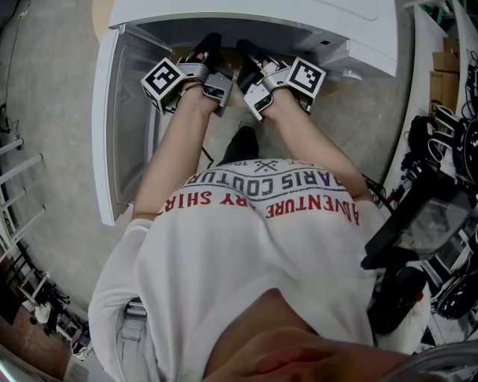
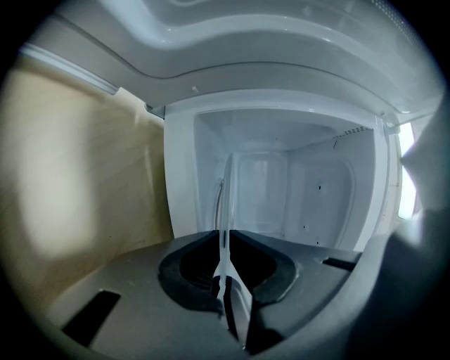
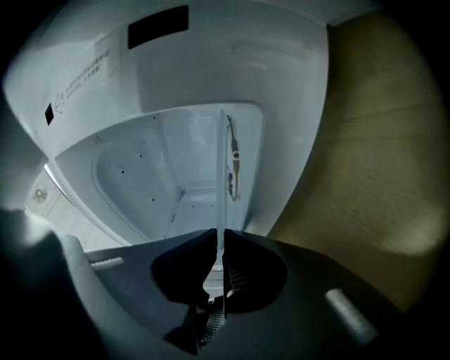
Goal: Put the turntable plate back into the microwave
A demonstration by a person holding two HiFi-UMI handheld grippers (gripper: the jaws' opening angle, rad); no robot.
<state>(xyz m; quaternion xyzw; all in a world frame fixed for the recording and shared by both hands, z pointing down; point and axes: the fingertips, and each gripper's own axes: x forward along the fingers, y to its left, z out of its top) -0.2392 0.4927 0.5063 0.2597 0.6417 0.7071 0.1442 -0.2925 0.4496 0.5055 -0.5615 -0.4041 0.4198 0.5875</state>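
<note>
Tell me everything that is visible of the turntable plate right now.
The turntable plate looks like clear glass. Both gripper views show it only edge-on, as a thin pale line running away from the jaws. The left hand-held gripper and the right hand-held gripper are each shut on its rim, holding it at the open cavity of the white microwave. In the head view it can hardly be made out.

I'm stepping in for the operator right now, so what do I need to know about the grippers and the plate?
Left gripper: fingers shut on the glass turntable plate.
Right gripper: shut on the plate too.
The microwave has its door open, and both grippers are at the cavity mouth.
Done: plate is lifted and at the opening.
Left: probably ease it in, seat it on the cavity floor, release.
</note>
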